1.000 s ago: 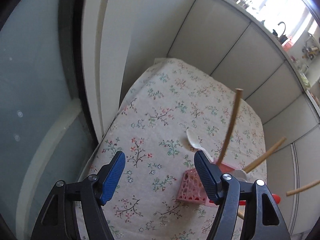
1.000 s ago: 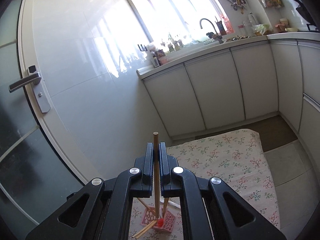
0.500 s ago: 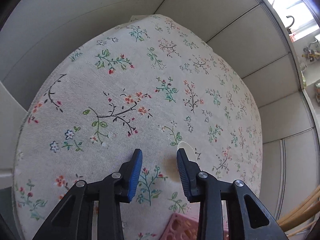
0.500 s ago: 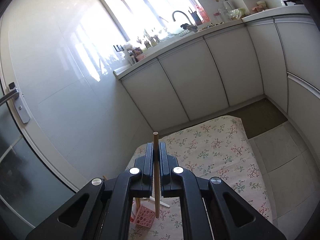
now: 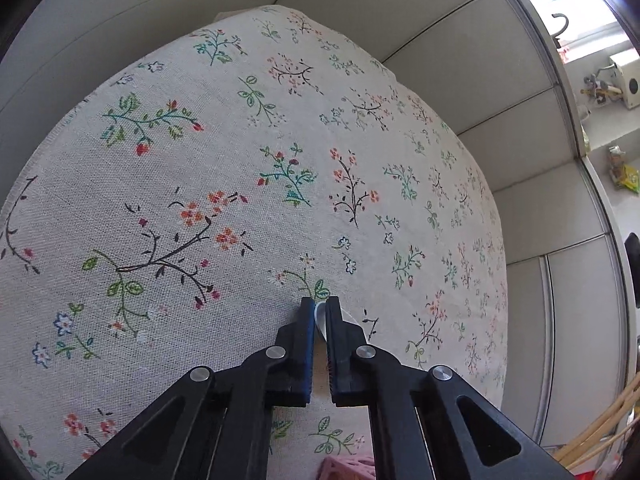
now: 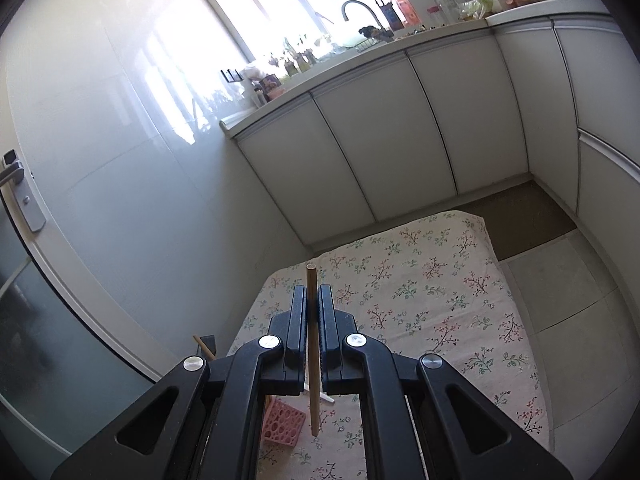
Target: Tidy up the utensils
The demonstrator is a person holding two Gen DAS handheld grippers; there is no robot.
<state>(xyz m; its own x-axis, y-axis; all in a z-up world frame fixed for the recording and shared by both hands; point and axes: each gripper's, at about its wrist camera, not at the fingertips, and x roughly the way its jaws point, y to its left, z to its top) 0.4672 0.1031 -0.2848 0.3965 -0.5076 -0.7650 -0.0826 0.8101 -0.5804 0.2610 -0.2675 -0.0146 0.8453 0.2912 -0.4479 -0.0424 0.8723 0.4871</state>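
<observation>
Pressing down onto the flowered cloth [image 5: 168, 184] that covers the bench, the left gripper [image 5: 320, 308] is seen with its jaws just closed, clamped on the white spoon [image 5: 320, 316], of which only a thin pale edge shows between the blue pads. A corner of the pink basket [image 5: 344, 468] is glimpsed at the lower edge of that view, and pale sticks [image 5: 600, 428] lean in at the lower right. White cabinet doors [image 5: 460, 60] are seen behind the bench. Further right, the right gripper [image 6: 313, 300] is held above the bench, its jaws clamped on an upright wooden chopstick [image 6: 312, 408]. The stick's lower end hangs above the cloth, just beside the pink basket [image 6: 282, 424].
</observation>
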